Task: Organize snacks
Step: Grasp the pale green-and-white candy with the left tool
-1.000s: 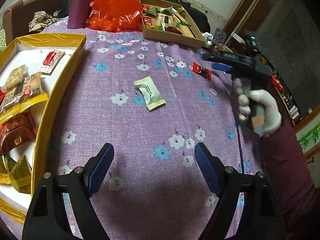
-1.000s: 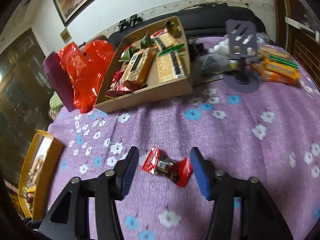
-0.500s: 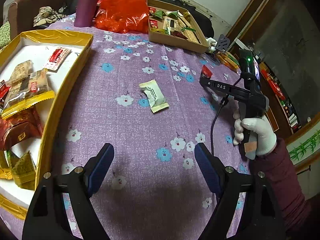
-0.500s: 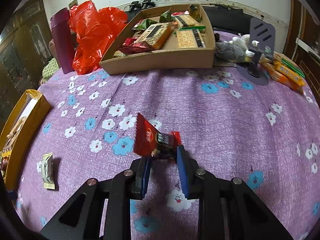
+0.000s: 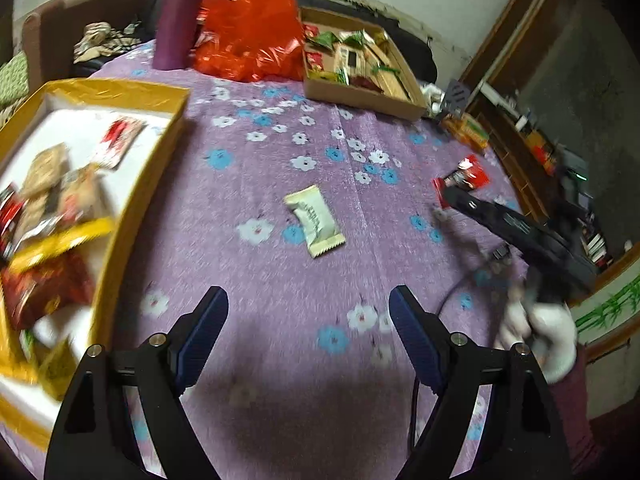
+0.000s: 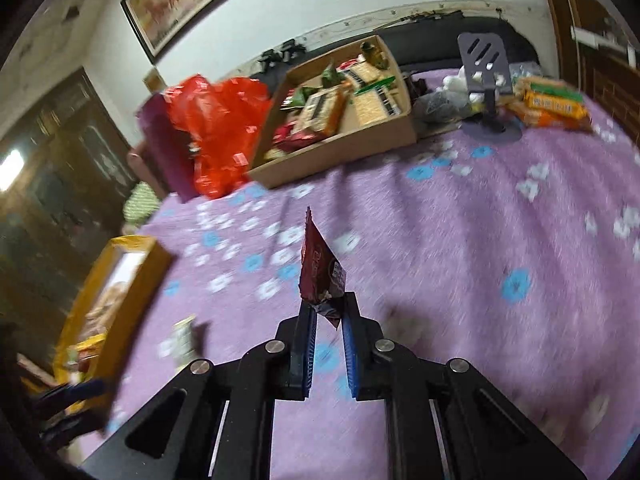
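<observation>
My right gripper [image 6: 327,307] is shut on a red snack packet [image 6: 320,268] and holds it above the purple flowered tablecloth [image 6: 460,240]. The packet also shows in the left wrist view [image 5: 464,178], at the tip of the right gripper [image 5: 450,196]. My left gripper [image 5: 308,312] is open and empty above the cloth. A pale green snack packet [image 5: 314,220] lies flat on the cloth ahead of it. A yellow-rimmed tray [image 5: 132,208] with several snacks stands to its left.
A cardboard box [image 5: 360,96] of snacks stands at the far side, beside a red plastic bag [image 5: 248,28] and a purple bottle [image 5: 176,16]. A grey phone stand [image 6: 486,80] and orange packets [image 6: 556,106] lie at the far right. The yellow tray [image 6: 120,292] shows at left.
My right gripper closed on the red packet, lifted it off the cloth and has swung left toward the yellow tray. My left gripper stayed open and has shifted a little.
</observation>
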The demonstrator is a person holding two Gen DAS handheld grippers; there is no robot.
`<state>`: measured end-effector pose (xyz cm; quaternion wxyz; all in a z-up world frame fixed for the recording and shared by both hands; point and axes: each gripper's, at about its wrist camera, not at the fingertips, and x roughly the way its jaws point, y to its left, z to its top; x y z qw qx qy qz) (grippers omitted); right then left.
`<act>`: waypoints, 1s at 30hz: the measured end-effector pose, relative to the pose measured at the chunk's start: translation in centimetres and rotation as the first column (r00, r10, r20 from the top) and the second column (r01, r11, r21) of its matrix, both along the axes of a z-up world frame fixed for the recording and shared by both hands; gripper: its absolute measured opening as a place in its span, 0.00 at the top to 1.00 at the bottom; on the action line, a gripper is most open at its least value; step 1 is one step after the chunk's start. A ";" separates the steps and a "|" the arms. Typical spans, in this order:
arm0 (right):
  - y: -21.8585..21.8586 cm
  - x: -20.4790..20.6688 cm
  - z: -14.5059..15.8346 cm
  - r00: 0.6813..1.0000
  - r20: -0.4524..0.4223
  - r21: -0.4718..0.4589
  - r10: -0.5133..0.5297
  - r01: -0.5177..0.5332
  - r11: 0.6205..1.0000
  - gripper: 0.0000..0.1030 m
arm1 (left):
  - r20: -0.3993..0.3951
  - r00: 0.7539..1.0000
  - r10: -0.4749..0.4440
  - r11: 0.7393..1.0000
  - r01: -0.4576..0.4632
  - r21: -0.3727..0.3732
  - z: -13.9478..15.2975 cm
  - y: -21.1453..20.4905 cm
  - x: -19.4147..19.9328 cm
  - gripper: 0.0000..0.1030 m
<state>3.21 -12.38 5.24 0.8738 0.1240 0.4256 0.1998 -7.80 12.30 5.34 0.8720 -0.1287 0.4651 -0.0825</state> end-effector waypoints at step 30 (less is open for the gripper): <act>1.0 -1.8 -0.8 0.999 0.033 -0.006 0.013 -0.012 1.000 0.87 | 0.116 0.993 -0.007 0.994 -0.006 0.111 -0.7 0.3 2.8 0.72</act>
